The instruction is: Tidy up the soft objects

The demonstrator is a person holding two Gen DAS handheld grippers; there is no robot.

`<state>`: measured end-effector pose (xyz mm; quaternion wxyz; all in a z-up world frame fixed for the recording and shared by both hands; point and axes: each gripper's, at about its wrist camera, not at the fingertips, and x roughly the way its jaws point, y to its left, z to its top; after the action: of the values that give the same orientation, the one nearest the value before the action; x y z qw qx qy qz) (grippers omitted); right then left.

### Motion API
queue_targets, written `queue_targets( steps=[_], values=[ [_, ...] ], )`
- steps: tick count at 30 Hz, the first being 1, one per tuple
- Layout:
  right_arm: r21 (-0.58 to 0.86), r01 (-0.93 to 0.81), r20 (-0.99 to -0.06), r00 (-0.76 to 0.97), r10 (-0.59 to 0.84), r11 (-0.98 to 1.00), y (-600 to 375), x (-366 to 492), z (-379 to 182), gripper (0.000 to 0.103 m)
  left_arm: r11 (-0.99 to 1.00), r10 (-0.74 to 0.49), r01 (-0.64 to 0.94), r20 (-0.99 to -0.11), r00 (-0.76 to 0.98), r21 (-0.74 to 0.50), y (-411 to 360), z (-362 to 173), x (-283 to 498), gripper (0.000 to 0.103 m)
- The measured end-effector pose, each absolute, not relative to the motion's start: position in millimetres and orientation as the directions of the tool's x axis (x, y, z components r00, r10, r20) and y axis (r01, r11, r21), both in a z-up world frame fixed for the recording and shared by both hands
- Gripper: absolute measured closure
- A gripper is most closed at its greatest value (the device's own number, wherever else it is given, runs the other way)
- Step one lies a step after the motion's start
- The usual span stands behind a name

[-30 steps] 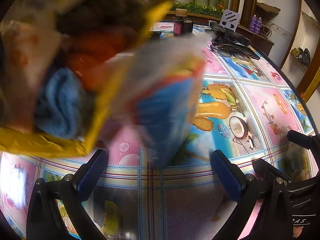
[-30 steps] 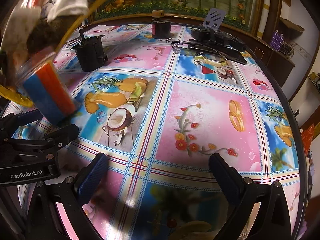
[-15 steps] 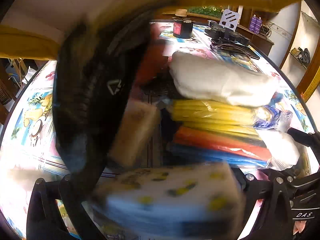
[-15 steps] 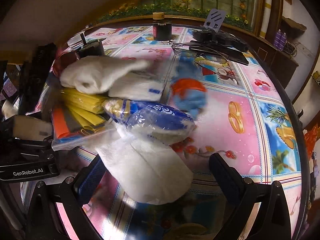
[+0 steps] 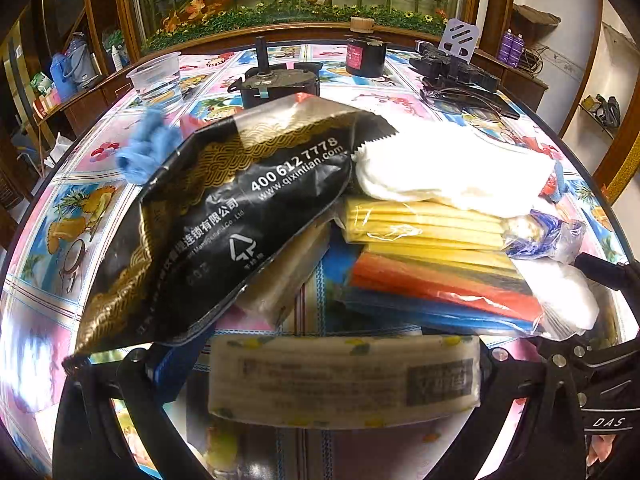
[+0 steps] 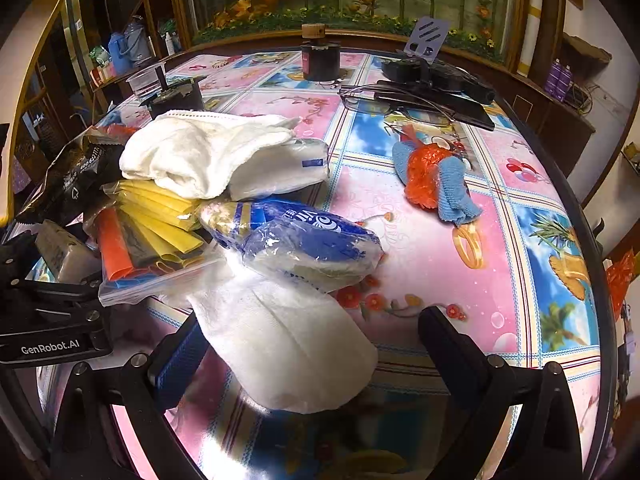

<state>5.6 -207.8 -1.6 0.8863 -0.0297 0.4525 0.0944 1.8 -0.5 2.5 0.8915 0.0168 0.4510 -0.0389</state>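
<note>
The heap of soft goods on the tabletop [image 6: 472,264] is loosely stacked, so pulling one piece could drag its neighbours. The black foil pouch [image 5: 240,216] leans over a wrapped sponge [image 5: 280,280] and drapes onto the left gripper [image 5: 324,364]; it would likely slide off if that hand moves. The white towel [image 6: 200,152] rides on the bag of coloured cloths [image 5: 436,264] and may tumble.

The left fingers stand spread, holding nothing, with the yellow-dotted sponge pack [image 5: 344,380] lying between them. The right gripper [image 6: 312,352] is likewise spread and empty; a white cloth [image 6: 288,344] lies between its fingers, the blue tissue pack [image 6: 296,240] just beyond. The orange-and-blue cloth [image 6: 436,180] sits well beyond the right finger.
</note>
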Motion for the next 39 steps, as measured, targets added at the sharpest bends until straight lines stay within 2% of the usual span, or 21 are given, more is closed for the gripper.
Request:
queue_targets(
  steps=[18, 27, 39],
  values=[
    [0.073, -0.196, -0.794, 0.582, 0.176, 0.978, -211, 6, -1, 0.001, 0.996, -0.054, 0.084, -0.805, 0.59, -0.005, -1, 3, 3, 0.0],
    [0.196, -0.171, -0.756, 0.601, 0.259, 0.966, -226, 14, 1, 0.001, 0.996, -0.054, 0.085, -0.805, 0.59, -0.005, -2, 3, 3, 0.0],
    [0.122, -0.175, -0.782, 0.589, 0.203, 0.977, -218, 6, 1, 0.001, 0.996, -0.053, 0.085, -0.805, 0.59, -0.004, -2, 2, 3, 0.0]
  ],
)
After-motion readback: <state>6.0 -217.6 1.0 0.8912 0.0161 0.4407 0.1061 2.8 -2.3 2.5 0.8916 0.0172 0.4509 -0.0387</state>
